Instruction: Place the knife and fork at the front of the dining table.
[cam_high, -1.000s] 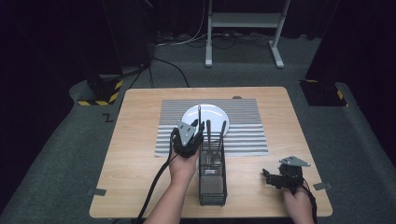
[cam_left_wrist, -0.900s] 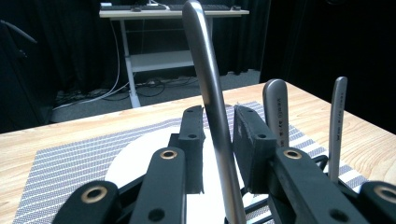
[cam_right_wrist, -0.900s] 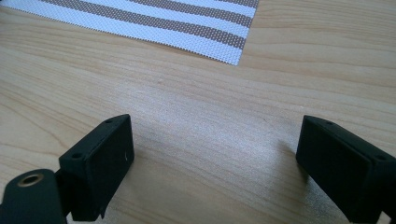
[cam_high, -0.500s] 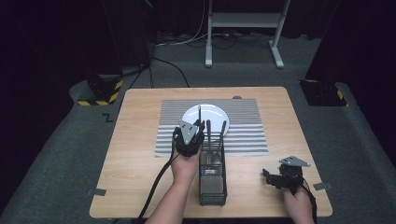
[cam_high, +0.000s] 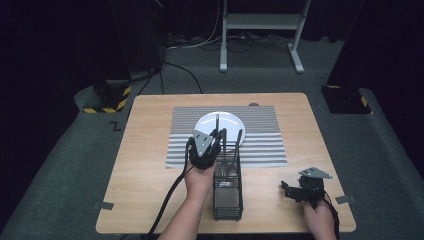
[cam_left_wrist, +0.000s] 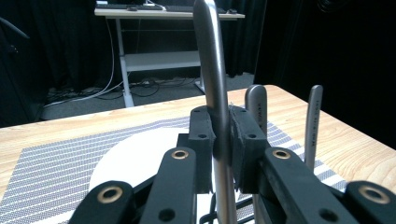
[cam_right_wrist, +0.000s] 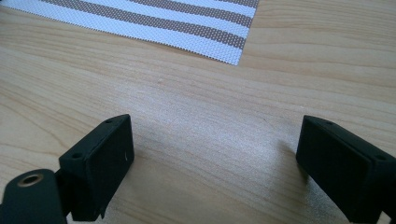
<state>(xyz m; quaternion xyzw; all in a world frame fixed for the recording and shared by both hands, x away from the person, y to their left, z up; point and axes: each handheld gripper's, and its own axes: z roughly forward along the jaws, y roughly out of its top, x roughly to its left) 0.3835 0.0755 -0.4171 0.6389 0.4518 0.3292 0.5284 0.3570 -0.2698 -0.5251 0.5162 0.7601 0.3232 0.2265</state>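
Steel is what the left gripper (cam_left_wrist: 219, 149) has between its black pads: they have just been closing and now clamp the upright handle of a piece of cutlery (cam_left_wrist: 212, 70), which stands in the black wire caddy (cam_high: 228, 197) near the table's front edge. Its working end is hidden in the basket, so I cannot tell whether it is a fork, knife or spoon. By my reading the grasp is made and the lift out of the caddy is not yet begun; carrying the piece to the white plate (cam_high: 220, 122) or the striped placemat (cam_high: 260, 145) just beyond looks like what remains. Two more handles (cam_left_wrist: 312, 121) stand just beside the held one in the same caddy, so they too seem left to do. These neighbours and the basket's wire rim are the likeliest snags if the lift goes up tilted. The right gripper (cam_right_wrist: 215, 163) rests with its jaws wide apart and nothing between them, over bare wooden table (cam_right_wrist: 196, 107) near the placemat's corner, well apart from the caddy. Past the table stand a metal frame and floor cables.
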